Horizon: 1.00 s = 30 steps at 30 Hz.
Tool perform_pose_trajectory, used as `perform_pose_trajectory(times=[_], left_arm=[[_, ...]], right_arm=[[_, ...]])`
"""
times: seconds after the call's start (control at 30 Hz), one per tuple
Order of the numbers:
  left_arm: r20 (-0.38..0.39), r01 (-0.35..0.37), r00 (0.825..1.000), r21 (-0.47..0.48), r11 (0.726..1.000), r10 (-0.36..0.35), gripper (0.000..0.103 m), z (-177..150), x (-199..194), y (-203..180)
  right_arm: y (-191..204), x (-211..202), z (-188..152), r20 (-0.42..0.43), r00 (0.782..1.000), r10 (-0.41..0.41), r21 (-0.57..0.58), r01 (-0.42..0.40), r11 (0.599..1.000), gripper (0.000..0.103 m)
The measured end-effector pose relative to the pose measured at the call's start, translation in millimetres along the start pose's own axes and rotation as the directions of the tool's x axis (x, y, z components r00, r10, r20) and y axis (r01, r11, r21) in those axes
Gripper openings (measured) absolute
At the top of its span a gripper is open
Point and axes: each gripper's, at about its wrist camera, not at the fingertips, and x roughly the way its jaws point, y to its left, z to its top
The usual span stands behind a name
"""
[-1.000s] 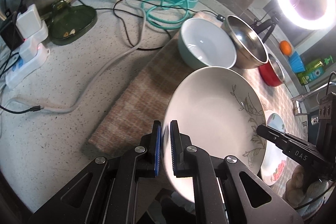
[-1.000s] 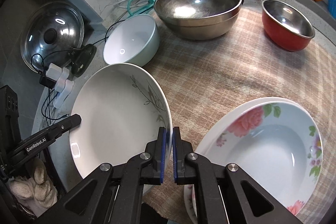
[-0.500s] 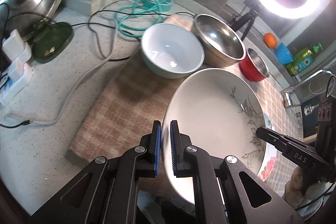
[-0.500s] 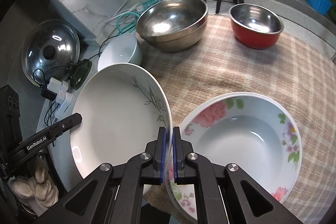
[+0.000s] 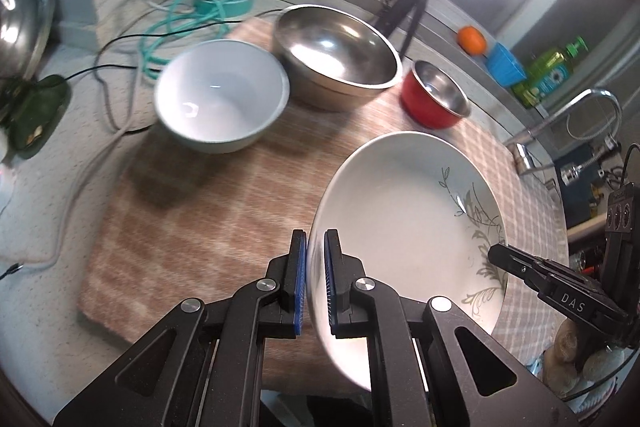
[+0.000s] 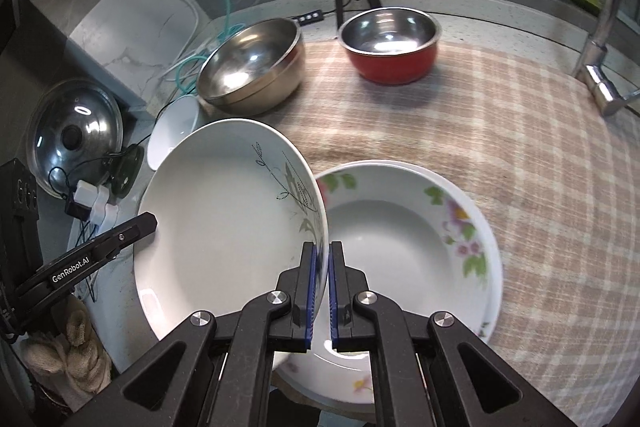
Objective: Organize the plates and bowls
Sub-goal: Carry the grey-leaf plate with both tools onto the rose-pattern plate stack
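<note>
On the left of the counter sits the pot lid [image 6: 74, 139] propped by the wall, with the white chargers [image 6: 94, 203] and cables below it. Next comes the white bowl [image 5: 222, 95], then the big steel bowl [image 5: 338, 63] and the red bowl [image 5: 436, 99], all standing on the checked cloth [image 5: 208, 211].

In front of them the leaf-pattern plate [image 5: 404, 223] hangs in the air, tilted, with the left gripper [image 5: 316, 281] clamped on its left rim and the right gripper [image 6: 320, 293] clamped on the opposite rim, each pair of blue pads closed tight against the china.

A second ago the plate was over the left end of the cloth, close by the white bowl, and the floral plate [image 6: 420, 239] lay well off to the right. Now the two grippers have carried it rightwards, and its right edge overlaps the floral plate's left rim from above. I cannot tell whether the two touch yet.

That reads to me as the stacking step nearly lined up: the leaf plate wants a little more travel right, levelling, then lowering into the floral one. Released at this tilt, it could slide off the rim
</note>
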Motion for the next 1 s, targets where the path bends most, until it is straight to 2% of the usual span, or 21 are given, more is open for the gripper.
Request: perform_pose_trajectory(times=[0.57, 1.0], left_arm=[[-0.073, 0.066, 0.996, 0.105, 0.992, -0.059, 0.007, -6.2, 29.3, -57.0], [-0.109, 0.066, 0.993, 0.132, 0.989, -0.052, 0.007, -11.1, 43.7, -68.9]], right_arm=[[-64.2, -20.5, -21.3, 0.009, 0.997, -0.074, 0.119, 0.072, 0.990, 0.006], [-83.9, -18.4, -33.4, -0.007, 0.996, -0.091, 0.158, 0.090, 0.983, 0.006]])
